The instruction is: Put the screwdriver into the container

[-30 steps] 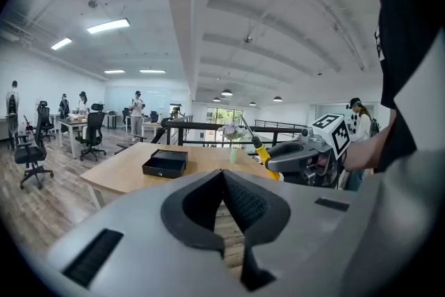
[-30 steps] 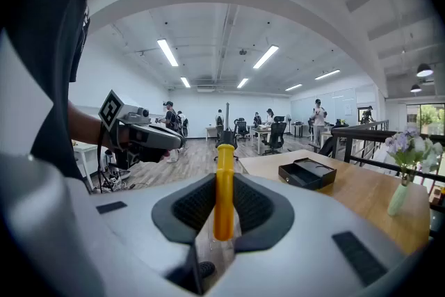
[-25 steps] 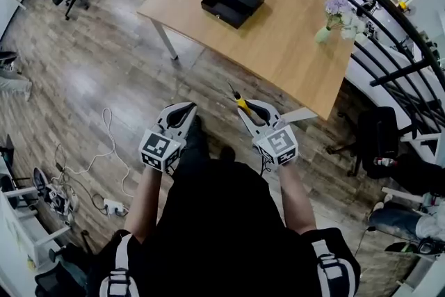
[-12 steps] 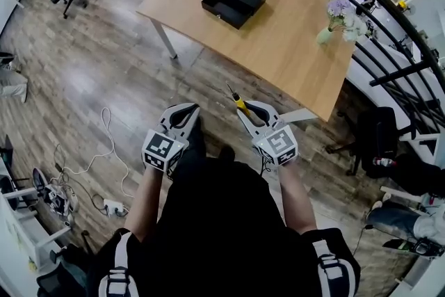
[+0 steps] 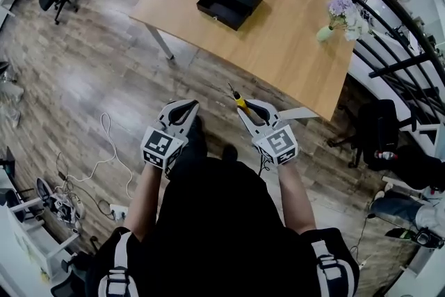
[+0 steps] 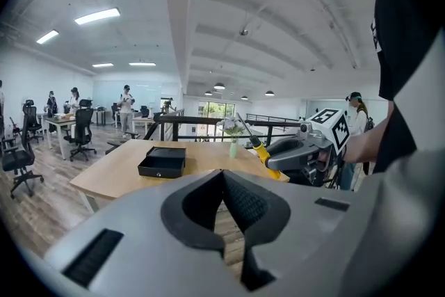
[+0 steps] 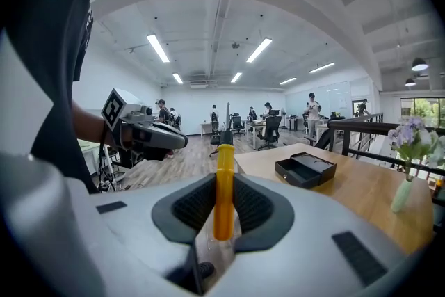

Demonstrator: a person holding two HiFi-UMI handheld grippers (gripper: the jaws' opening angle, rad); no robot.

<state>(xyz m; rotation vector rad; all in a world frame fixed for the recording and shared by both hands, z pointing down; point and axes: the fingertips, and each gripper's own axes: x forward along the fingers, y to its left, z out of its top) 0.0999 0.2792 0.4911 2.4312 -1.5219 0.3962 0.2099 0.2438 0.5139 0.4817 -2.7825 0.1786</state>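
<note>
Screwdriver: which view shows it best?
Right gripper view: the screwdriver stands large and central, its yellow handle clamped in the right gripper. The head view shows it small; the left gripper view, sideways and distant.

Bright, even indoor light. Ceiling strip lamps (image 7: 158, 49) sit above and ahead of the right gripper (image 7: 224, 181). Windows (image 6: 215, 110) far ahead of the left gripper (image 6: 222, 176) are blown out. Shadows are soft. Pale sheen on the floor (image 5: 87, 83) left of the left gripper. Heavy fisheye with black vignette in both gripper views. The screwdriver (image 7: 224, 209) between the right jaws is sharp, the gripper shells near the lens are soft. No motion blur.
</note>
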